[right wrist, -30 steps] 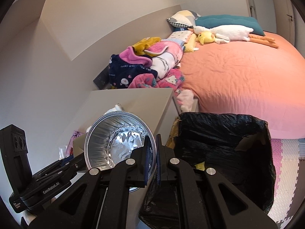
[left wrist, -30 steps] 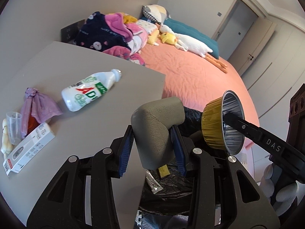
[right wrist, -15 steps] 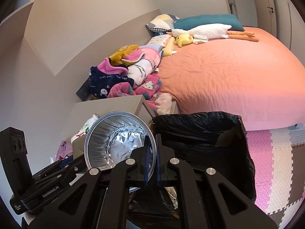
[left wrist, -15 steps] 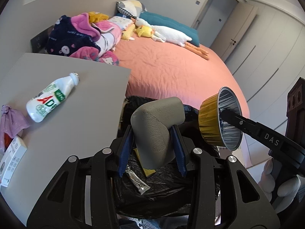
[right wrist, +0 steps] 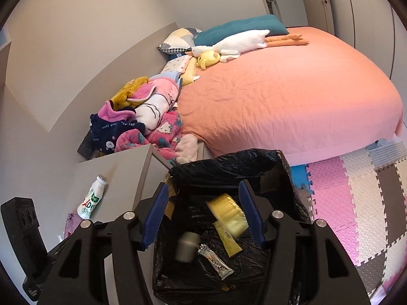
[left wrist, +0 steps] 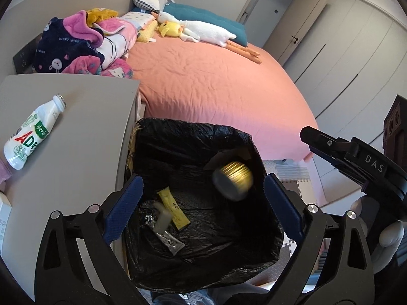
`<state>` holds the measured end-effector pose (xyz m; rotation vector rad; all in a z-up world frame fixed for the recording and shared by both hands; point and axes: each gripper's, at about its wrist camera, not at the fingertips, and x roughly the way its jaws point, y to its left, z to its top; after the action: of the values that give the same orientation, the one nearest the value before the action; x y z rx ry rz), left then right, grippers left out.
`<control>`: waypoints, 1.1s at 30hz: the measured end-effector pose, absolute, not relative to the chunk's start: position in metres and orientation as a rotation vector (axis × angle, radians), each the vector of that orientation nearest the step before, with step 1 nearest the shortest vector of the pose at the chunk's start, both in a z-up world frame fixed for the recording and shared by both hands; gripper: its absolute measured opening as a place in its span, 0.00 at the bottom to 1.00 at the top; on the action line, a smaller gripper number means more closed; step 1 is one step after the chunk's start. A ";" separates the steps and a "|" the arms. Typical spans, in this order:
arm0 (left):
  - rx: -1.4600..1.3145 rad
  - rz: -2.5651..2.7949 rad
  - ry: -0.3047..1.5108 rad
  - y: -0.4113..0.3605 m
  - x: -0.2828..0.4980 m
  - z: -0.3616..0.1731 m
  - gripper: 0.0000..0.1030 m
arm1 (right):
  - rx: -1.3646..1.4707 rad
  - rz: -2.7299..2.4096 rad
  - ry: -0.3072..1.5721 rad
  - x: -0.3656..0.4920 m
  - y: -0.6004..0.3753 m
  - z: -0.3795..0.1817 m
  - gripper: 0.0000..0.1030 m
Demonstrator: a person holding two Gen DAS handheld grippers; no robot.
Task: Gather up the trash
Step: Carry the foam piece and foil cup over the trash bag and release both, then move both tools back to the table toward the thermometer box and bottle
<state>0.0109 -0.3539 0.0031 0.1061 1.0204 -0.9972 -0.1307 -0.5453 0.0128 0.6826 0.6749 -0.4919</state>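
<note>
Both released just now: left tool [left wrist: 201, 203] and right tool [right wrist: 203, 216] gape empty over bin [left wrist: 193, 129], foil cup [left wrist: 232, 184] and grey piece [right wrist: 187, 246] dropping inside. Bottle [left wrist: 33, 132] left on counter [left wrist: 84, 132], likely next.

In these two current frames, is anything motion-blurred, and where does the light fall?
Left wrist view: the gold foil cup is smeared in the black bin bag; the milk bottle is sharp. Right wrist view: a grey piece is blurred; soft light brightens the bed, and straight lines bow near the edges.
</note>
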 end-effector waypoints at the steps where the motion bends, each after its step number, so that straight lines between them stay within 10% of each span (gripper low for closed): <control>1: 0.104 -1.003 1.021 -0.354 0.011 0.004 0.90 | 0.681 -0.497 0.672 -0.131 -0.546 0.013 0.61; 33: 0.067 -0.813 0.989 -0.278 0.037 0.002 0.90 | 0.572 -0.284 0.735 -0.061 -0.477 0.016 0.61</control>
<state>0.0371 -0.2780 0.0023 0.0669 0.9891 -0.8127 -0.0608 -0.4775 0.0156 0.5720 0.7354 -0.2838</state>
